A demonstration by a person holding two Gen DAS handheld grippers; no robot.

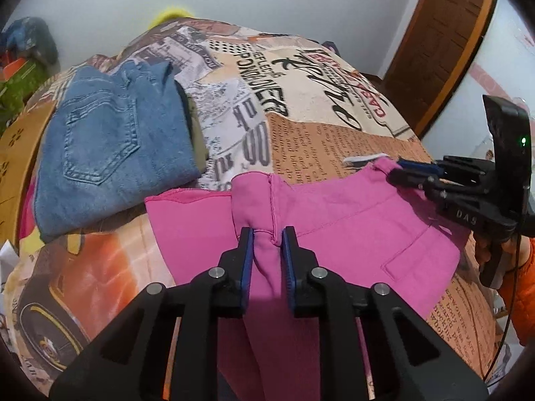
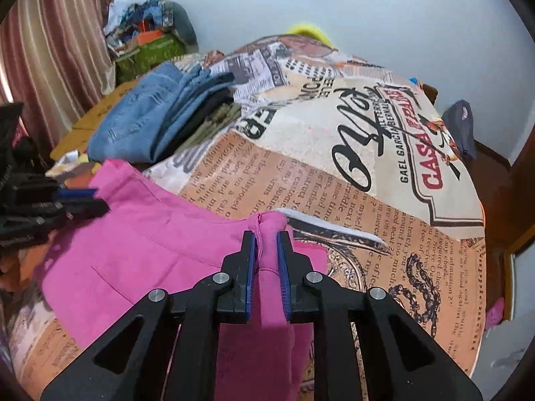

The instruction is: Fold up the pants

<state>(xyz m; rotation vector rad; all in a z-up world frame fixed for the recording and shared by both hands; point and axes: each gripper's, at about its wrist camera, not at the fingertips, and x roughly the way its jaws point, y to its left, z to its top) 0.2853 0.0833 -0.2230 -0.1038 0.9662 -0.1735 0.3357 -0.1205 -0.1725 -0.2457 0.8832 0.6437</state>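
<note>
Pink pants [image 1: 351, 220] lie spread across the near part of a bed with a printed cover [image 1: 317, 110]. My left gripper [image 1: 265, 234] is shut on a bunched fold of the pink fabric at its left part. My right gripper [image 2: 267, 237] is shut on a bunched corner of the pink pants [image 2: 150, 250] at their right edge. The right gripper also shows in the left wrist view [image 1: 398, 170] at the far right corner of the fabric. The left gripper shows at the left edge of the right wrist view [image 2: 97, 200].
A stack of folded jeans [image 1: 107, 153] and dark clothes lies on the bed's far left, also in the right wrist view [image 2: 140, 123]. A curtain [image 2: 50, 50] hangs at the left, a wooden door [image 1: 441, 33] stands at the right. Clutter [image 2: 150, 40] sits by the wall.
</note>
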